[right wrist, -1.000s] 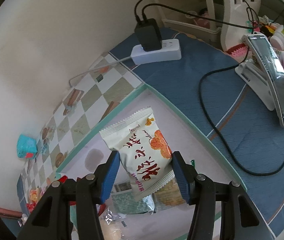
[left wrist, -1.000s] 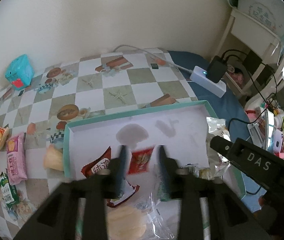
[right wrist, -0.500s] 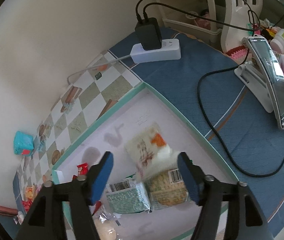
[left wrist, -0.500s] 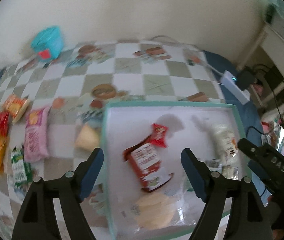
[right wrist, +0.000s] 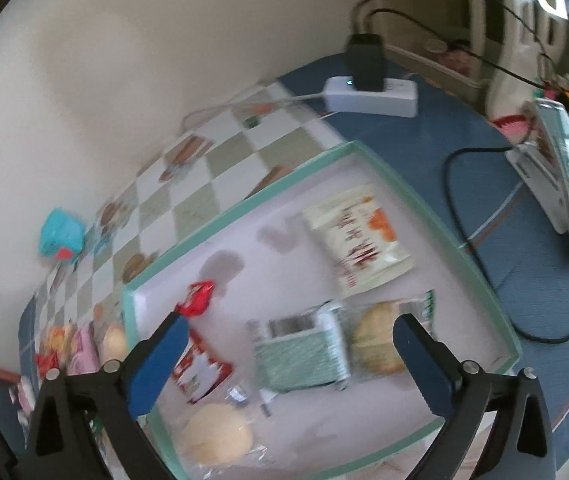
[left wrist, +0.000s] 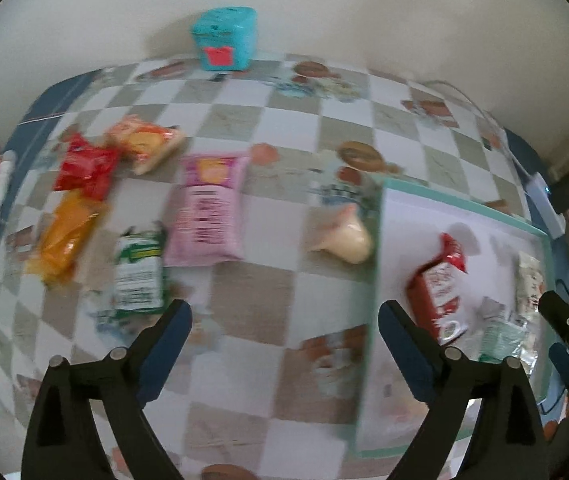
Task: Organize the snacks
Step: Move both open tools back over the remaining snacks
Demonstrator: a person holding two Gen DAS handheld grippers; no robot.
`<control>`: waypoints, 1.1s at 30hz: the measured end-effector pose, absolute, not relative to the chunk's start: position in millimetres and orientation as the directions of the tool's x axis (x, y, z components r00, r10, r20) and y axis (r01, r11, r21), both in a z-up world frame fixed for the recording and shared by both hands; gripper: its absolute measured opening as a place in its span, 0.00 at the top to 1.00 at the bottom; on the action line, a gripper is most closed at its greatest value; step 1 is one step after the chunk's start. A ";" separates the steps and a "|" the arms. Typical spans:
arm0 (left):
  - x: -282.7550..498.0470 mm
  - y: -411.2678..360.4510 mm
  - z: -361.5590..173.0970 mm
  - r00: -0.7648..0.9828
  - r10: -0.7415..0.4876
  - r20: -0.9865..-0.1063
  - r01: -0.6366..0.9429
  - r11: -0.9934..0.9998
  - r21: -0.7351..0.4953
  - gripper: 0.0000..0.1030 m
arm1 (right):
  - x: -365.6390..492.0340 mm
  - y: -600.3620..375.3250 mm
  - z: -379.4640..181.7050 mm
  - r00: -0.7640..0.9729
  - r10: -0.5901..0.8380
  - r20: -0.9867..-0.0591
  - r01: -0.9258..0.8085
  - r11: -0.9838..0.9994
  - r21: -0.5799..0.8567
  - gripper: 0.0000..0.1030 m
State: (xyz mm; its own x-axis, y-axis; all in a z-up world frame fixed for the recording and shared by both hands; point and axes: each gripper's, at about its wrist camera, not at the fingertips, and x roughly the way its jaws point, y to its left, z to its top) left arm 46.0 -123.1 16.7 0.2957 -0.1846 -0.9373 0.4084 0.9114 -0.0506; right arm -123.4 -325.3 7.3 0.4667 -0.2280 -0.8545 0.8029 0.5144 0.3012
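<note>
**Both grippers empty above the snacks**

On the far left of the left wrist view we see loose snacks lying on the checkered worktop [left wrist: 240, 280]: an orange packet [left wrist: 66, 236], a red packet [left wrist: 86, 168] with a peach-coloured packet [left wrist: 146, 142] just beside it, then a green and white packet [left wrist: 138, 270] and a pink packet [left wrist: 206, 210]. A teal box [left wrist: 224, 38] stands at the back against the wall. Our left gripper [left wrist: 284, 332] hangs above the worktop with its fingers spread wide and nothing between them. Further right a pale bun [left wrist: 344, 234] sits just outside the teal-rimmed tray [left wrist: 376, 248], and a red and white packet [left wrist: 438, 288] lies inside it.

In the right wrist view we hold the right gripper [right wrist: 286, 350] over the tray [right wrist: 244, 204], its fingers likewise wide apart and empty. Inside the tray, from left to right, we see the red and white packet [right wrist: 200, 362], a round bun in clear wrap [right wrist: 216, 436], a green striped packet [right wrist: 300, 354], a wrapped round cake [right wrist: 376, 342] touching it, and behind them a white packet with red lettering [right wrist: 358, 242]. Beyond the tray, on the blue cloth [right wrist: 464, 128], lie a white power strip [right wrist: 372, 94] and a phone on a stand [right wrist: 564, 184].
</note>
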 end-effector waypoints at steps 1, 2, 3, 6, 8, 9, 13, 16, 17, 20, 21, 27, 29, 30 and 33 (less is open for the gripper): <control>46.8 -116.2 18.8 0.301 -0.182 -0.936 0.399 0.915 -0.050 0.08 | -120.3 -321.0 7.8 0.468 -0.223 -0.855 0.796 0.527 0.299 0.00; 48.3 -111.6 20.3 0.304 -0.181 -0.935 0.391 0.919 -0.051 0.08 | -116.7 -315.6 8.6 0.472 -0.217 -0.854 0.787 0.541 0.297 0.00; 49.1 -102.6 23.1 0.310 -0.183 -0.933 0.376 0.925 -0.056 0.08 | -112.9 -309.3 10.3 0.483 -0.208 -0.851 0.773 0.558 0.302 0.00; 52.3 -83.4 30.0 0.324 -0.194 -0.926 0.338 0.938 -0.078 0.08 | -103.6 -289.6 18.9 0.540 -0.187 -0.821 0.719 0.610 0.333 0.00; 54.3 -69.7 35.7 0.338 -0.203 -0.919 0.311 0.946 -0.095 0.08 | -98.5 -278.5 24.0 0.568 -0.178 -0.804 0.689 0.637 0.346 0.00; 55.6 -60.5 39.3 0.348 -0.209 -0.914 0.296 0.949 -0.104 0.08 | -95.9 -274.6 25.6 0.577 -0.168 -0.799 0.677 0.646 0.352 0.00; 58.8 -36.6 45.7 0.376 -0.208 -0.903 0.253 0.960 -0.117 0.08 | -89.2 -257.8 30.3 0.588 -0.176 -0.790 0.657 0.673 0.340 0.00; 61.5 -17.1 48.8 0.392 -0.204 -0.897 0.216 0.968 -0.126 0.08 | -82.6 -247.5 35.0 0.591 -0.184 -0.785 0.633 0.709 0.311 0.00; 62.9 -10.1 50.1 0.397 -0.205 -0.895 0.204 0.970 -0.131 0.08 | -79.9 -243.0 36.4 0.605 -0.169 -0.778 0.613 0.722 0.320 0.00; 65.9 6.0 53.3 0.411 -0.205 -0.888 0.174 0.974 -0.145 0.08 | -74.6 -235.0 38.3 0.626 -0.129 -0.769 0.579 0.738 0.347 0.00; 67.6 11.0 54.1 0.415 -0.204 -0.887 0.162 0.975 -0.148 0.08 | -72.3 -232.3 39.0 0.626 -0.130 -0.769 0.576 0.742 0.343 0.00; 77.3 33.3 54.8 0.426 -0.193 -0.884 0.111 0.981 -0.160 0.08 | -65.7 -219.8 42.8 0.616 -0.153 -0.772 0.585 0.746 0.319 0.00; 80.2 38.0 53.4 0.422 -0.201 -0.884 0.100 0.980 -0.175 0.08 | -65.3 -219.3 41.4 0.596 -0.193 -0.779 0.620 0.727 0.294 0.00; 81.6 41.2 53.0 0.421 -0.202 -0.884 0.093 0.979 -0.179 0.08 | -65.1 -219.8 41.1 0.594 -0.203 -0.778 0.626 0.725 0.288 0.00; 86.3 50.2 52.1 0.424 -0.198 -0.884 0.068 0.980 -0.187 0.08 | -59.6 -216.8 39.0 0.575 -0.229 -0.786 0.631 0.735 0.247 0.00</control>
